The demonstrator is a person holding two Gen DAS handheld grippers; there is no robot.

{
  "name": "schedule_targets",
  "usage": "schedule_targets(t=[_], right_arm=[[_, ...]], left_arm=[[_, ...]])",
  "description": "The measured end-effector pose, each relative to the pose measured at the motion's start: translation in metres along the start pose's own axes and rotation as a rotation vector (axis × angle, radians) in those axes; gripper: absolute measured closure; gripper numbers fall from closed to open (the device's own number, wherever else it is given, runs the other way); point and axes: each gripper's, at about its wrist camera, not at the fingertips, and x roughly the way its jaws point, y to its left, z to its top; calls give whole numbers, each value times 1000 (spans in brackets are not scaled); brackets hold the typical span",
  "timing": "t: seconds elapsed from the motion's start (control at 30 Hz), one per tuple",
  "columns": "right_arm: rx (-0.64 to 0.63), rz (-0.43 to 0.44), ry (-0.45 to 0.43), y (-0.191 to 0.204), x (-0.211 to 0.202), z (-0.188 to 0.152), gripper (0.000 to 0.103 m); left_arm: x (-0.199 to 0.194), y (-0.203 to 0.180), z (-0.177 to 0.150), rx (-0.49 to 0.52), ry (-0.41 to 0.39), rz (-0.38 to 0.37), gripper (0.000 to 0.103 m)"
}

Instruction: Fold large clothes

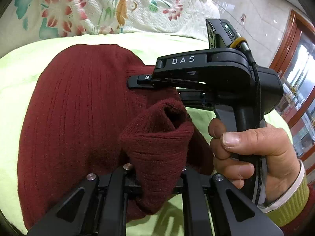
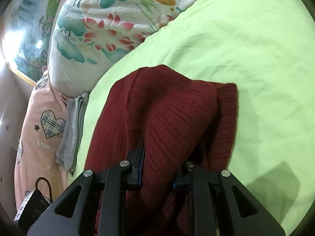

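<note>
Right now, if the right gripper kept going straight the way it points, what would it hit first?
The right gripper is already shut on the red sweater, so more of that knit lies straight ahead. Beyond its far edge comes the green sheet, though depth is hard to judge.

Open sheet to one side, bedding on the other

In the right wrist view the green sheet lies bare right of the red sweater; the floral quilt and pink pillow crowd its left. In the left wrist view the right gripper crosses over the sweater.
</note>
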Motion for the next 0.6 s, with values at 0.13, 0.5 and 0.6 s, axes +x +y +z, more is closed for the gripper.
schedule_targets(t=[0.13, 0.5, 0.6], right_arm=[[-30, -15, -4, 5, -3, 1, 81], [-31, -125, -28, 5, -11, -5, 77], [-19, -119, -32, 3, -16, -8, 71]], left_arm=[[-2, 3, 4, -5, 9, -11, 92], [4, -9, 7, 35, 24, -22, 89], [-3, 1, 2, 1, 36, -59, 77]])
